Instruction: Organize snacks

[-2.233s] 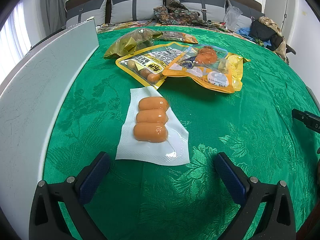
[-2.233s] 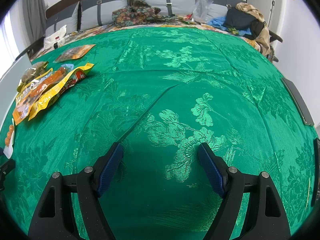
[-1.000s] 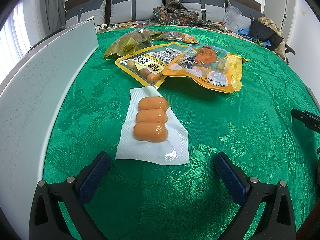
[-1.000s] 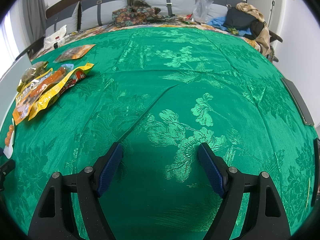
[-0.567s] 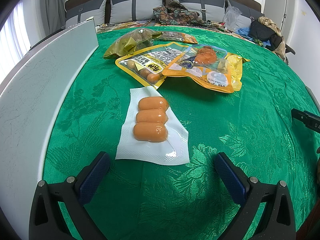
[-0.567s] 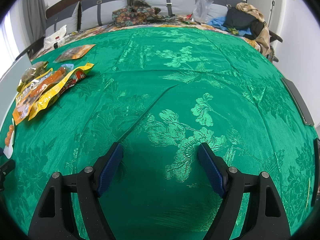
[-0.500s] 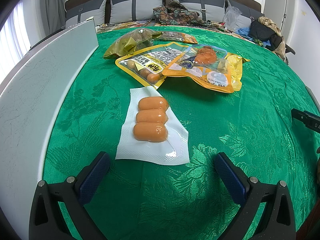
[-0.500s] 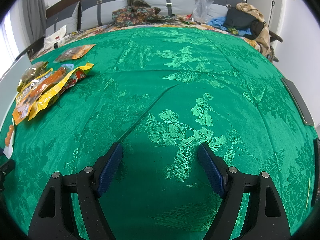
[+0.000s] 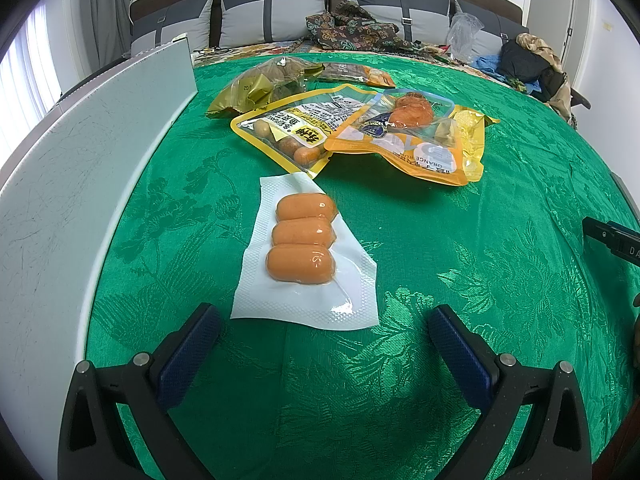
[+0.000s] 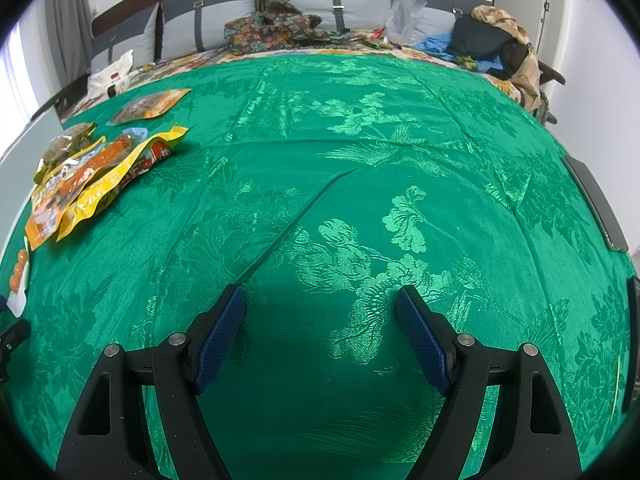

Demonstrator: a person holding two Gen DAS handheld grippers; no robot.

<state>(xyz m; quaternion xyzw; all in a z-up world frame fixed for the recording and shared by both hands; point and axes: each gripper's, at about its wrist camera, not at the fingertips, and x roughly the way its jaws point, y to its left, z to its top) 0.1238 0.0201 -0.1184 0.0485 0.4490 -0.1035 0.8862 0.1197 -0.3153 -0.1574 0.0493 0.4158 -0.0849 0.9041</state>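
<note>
A clear vacuum pack of three orange sausages (image 9: 302,240) lies on the green cloth just ahead of my left gripper (image 9: 324,336), which is open and holds nothing. Behind it lie a yellow pouch of meatballs (image 9: 292,128), an orange pouch (image 9: 404,136), an olive-gold bag (image 9: 260,84) and a brown-orange packet (image 9: 352,72). My right gripper (image 10: 320,320) is open over bare cloth. In its view the snack pile (image 10: 92,176) sits far left, with the sausage pack (image 10: 19,276) at the left edge.
A white board (image 9: 76,184) runs along the left edge of the green cloth (image 10: 360,160). Grey cushions (image 9: 276,8), patterned fabric (image 9: 352,32), a plastic bag and clothes (image 10: 488,44) lie at the back. Part of the other gripper (image 9: 616,240) shows at the right.
</note>
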